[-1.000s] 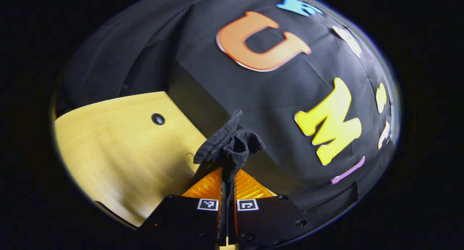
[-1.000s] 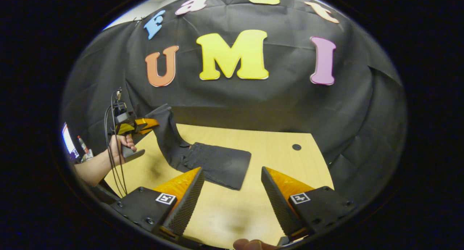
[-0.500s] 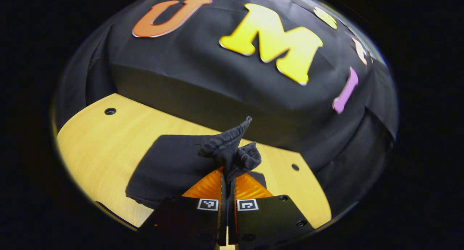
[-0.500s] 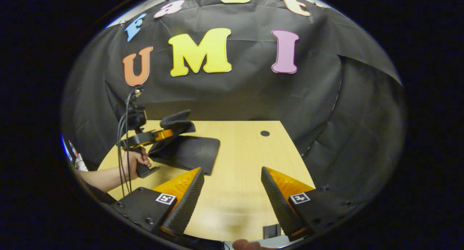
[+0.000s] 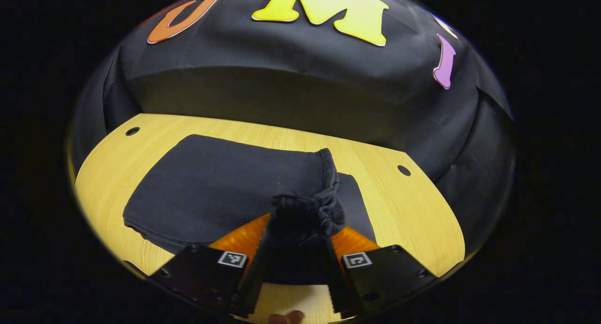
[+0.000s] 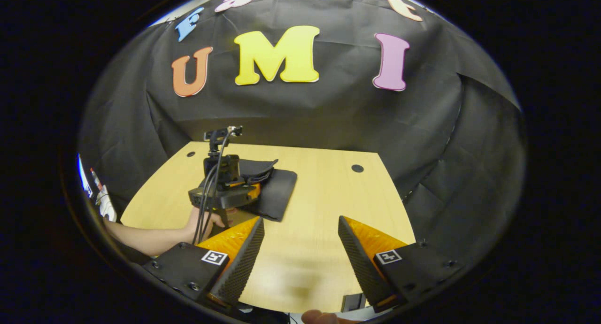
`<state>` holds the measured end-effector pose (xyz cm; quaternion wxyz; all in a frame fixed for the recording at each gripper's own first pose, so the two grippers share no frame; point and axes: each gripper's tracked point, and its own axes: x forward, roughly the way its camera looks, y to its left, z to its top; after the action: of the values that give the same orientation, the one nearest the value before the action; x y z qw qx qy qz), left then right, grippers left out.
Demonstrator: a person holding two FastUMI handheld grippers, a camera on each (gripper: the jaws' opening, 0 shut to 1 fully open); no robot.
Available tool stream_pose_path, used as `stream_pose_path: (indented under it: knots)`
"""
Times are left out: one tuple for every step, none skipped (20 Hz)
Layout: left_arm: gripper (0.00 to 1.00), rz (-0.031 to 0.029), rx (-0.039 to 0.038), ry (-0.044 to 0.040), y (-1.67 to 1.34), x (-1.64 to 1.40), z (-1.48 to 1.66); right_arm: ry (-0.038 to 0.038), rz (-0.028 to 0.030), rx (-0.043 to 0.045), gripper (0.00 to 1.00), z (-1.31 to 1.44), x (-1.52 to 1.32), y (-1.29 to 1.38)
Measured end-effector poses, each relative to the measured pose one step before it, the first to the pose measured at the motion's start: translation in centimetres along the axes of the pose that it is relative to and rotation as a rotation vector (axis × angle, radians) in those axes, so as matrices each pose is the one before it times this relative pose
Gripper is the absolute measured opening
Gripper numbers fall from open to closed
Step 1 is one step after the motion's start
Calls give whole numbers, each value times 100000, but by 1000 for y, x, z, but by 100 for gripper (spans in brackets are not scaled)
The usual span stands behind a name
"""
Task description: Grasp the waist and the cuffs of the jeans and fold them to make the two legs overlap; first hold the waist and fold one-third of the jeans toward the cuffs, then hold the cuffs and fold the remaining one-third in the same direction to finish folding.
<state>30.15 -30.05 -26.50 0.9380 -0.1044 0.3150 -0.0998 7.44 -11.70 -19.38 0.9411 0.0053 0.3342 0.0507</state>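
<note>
The dark jeans lie folded into a flat rectangle on the wooden table. Their bunched cuffs rest on top of the fold, between the spread fingers of my left gripper, which stands open around them. In the right gripper view the left gripper sits low over the jeans, held by a hand. My right gripper is open over the table's near part, well to the right of the jeans, with nothing between its fingers.
The table has small round holes near its back corners. Black cloth walls close in behind and to the right. A cable hangs from the left gripper. Some small items stand at the far left.
My left gripper carried the cuffs over the folded jeans, lowered them onto the stack and opened. The right gripper stayed open and shifted only slightly.
</note>
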Motion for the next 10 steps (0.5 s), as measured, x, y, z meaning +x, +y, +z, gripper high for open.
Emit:
stream_pose_path:
  knots:
    - [76, -2061, 713, -464, -786, -460, 97, -383, 704, -768, 98, 86, 2, 126]
    - [88, -678, 499, -614, -284, -479, 350, -1027, 702, -1057, 98, 229, 76, 88]
    - [100, -2327, -198, -483, -404, -1044, 489, -1262, 490, -1200, 98, 285, 340, 47]
    - [100, -1325, 141, -275, -241, -815, 443, -1892, 171, -824, 98, 496, 241, -1]
    - [100, -253, -49, -1564, 206, -1476, 973, -2642, 238, -123, 98, 649, 335, 132]
    - [100, -284, 75, -3695, 409, -1818, 1799, -3451, -1143, -656, 96, 814, 488, 111]
    - [100, 885, 230, -4755, 787, -1609, 2070, -5352, -1252, -1560, 98, 924, 355, -36]
    - [100, 109, 614, -4730, 1013, -1657, 2291, -6479, -2183, -1170, 96, 1368, 468, -170]
    - [100, 964, 2485, -4129, 1119, -1556, 2331, -5987, -2314, -525, 98, 1048, 1091, -244]
    - [99, 2191, 2485, -3807, 1253, -1657, 2613, -6052, -1393, 123, 98, 1202, 724, 170]
